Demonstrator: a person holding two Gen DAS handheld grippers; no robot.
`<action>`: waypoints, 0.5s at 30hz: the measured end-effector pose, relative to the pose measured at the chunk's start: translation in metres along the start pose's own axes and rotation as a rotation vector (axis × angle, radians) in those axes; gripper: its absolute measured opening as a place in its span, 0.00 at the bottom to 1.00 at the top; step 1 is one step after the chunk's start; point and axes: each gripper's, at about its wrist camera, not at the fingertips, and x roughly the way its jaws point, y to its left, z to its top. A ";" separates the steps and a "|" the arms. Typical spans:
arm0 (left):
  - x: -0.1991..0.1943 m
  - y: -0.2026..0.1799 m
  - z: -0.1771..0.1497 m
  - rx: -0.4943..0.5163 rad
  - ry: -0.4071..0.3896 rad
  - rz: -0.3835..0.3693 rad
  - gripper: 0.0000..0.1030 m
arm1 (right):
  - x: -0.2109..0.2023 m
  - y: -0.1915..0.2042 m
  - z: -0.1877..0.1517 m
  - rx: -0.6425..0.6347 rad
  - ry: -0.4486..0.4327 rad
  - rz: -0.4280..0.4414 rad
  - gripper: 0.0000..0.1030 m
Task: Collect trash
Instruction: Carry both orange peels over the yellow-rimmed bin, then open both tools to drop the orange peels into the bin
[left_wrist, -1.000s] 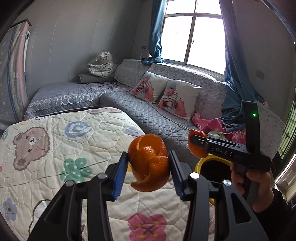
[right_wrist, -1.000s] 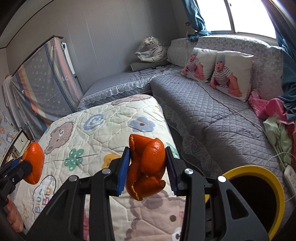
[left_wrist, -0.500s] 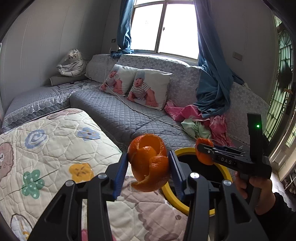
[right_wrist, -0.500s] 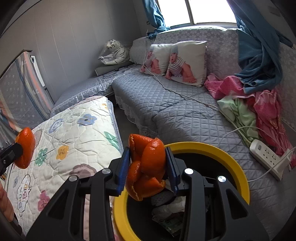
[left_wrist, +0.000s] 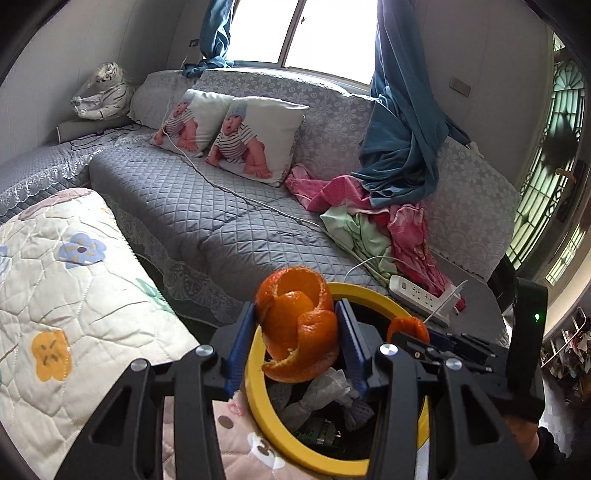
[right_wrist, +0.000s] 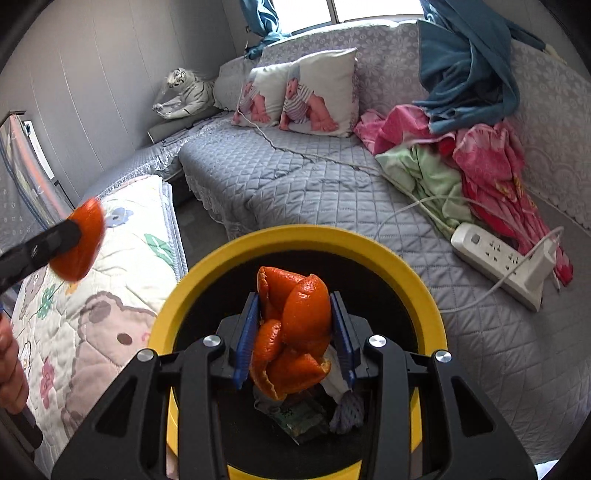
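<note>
Sofa (right_wrist: 332, 192) fills the back, grey quilted, with clothes (right_wrist: 480, 158) and a power strip (right_wrist: 498, 258) dumped on the seat, none of it in play. Bed (left_wrist: 55, 295) with cartoon quilt sits on the left side, bin just beside its edge. Bin (right_wrist: 295, 236), yellow rim and dark inside, already has wrappers and paper at the bottom, so it's the drop target for the trash. Right gripper (right_wrist: 293, 332) hangs right over the bin mouth, fingers pinching a curled orange peel (right_wrist: 295, 325) from both sides, peel above the opening and not touching the rim; looks placed for a straight drop. Left gripper (left_wrist: 297, 343) has fingers pinching a second peel (left_wrist: 295, 321), a cupped spiral, hanging over the near-left rim of the bin in its own view; from the right wrist view it reads as off to the side over the bed, blurred, so probably not fully over the opening. Judgement: right peel is ready to release, left needs to come further in first. Risk: a light curled peel may stick to a pad or clip the rim and land on the quilt.
</note>
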 end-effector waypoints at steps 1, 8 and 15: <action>0.008 -0.002 0.002 0.002 0.010 -0.003 0.41 | 0.001 -0.001 -0.003 0.000 0.006 0.000 0.35; 0.053 -0.020 0.017 -0.001 0.062 -0.048 0.41 | 0.002 -0.003 -0.018 0.002 0.029 0.014 0.35; 0.078 -0.042 0.030 0.005 0.084 -0.080 0.41 | -0.002 -0.007 -0.023 -0.015 0.038 0.016 0.35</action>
